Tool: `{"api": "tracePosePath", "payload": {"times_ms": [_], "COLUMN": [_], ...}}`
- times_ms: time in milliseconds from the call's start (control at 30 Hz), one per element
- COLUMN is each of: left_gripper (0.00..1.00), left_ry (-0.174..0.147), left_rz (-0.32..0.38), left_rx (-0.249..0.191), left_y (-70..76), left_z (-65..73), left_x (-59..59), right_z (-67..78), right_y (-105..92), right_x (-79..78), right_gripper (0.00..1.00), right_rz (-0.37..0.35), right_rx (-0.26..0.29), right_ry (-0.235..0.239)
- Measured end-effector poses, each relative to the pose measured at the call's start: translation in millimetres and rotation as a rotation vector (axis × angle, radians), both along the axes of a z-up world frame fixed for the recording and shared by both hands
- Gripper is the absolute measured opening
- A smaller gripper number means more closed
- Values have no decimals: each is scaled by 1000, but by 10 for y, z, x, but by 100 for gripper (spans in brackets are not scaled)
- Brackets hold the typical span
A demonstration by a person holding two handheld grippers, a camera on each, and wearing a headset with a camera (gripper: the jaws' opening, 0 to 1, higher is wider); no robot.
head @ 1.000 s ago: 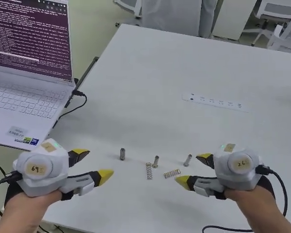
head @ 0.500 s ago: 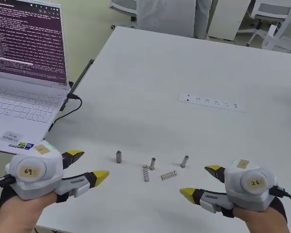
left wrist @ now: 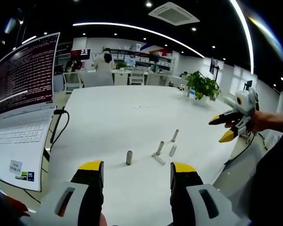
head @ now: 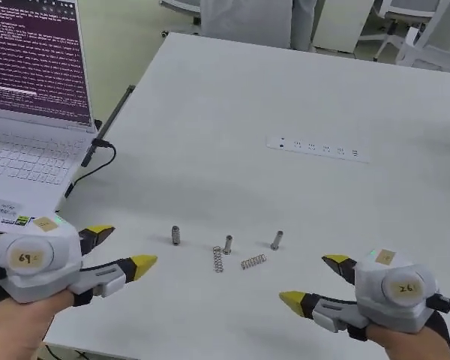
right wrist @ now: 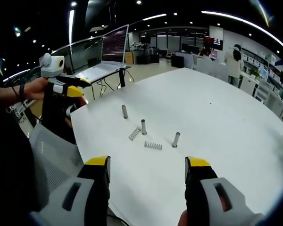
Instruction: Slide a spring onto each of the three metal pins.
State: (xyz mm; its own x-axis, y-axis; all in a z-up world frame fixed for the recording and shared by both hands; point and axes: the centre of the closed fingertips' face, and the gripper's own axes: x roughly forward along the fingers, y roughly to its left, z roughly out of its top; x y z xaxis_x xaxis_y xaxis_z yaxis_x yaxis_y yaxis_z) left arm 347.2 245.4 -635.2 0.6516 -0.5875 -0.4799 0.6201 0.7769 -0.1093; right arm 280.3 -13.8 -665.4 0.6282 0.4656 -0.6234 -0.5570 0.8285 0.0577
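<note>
The yellow-tipped left tool and right tool had drawn back, jaws apart and empty, from three short metal pins standing on the white worktop. Two loose coiled wire springs lay beside the middle pin, untouched. Whether the darker left pin carried a spring was unclear.

The right gripper holds its yellow-tipped jaws wide apart, nothing between them, over the near edge of a white table. Three pins stand ahead: left pin, middle pin, right pin. Two springs lie flat (neither on a pin): one spring just beside the middle pin, the other spring between the middle and right pins. At far left is the left gripper, with a laptop beyond.
</note>
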Motion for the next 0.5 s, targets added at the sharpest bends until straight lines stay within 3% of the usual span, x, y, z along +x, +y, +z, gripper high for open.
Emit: {"api": "tracePosePath", "payload": {"times_ms": [333,500], "left_gripper": [53,52], "left_ry": [2,3], "left_rz": [-1,-34], "left_rx": [5,14], "left_y": [-146,-317], "left_z": [32,5], "left_x": [-41,-116], "right_z": [-59,-46], "right_y": [-56,-101], "right_x": [-96,-95], "right_gripper": [65,65], "right_rz": [-1,-11], "right_rx": [13,25], "right_ry": [18,11]}}
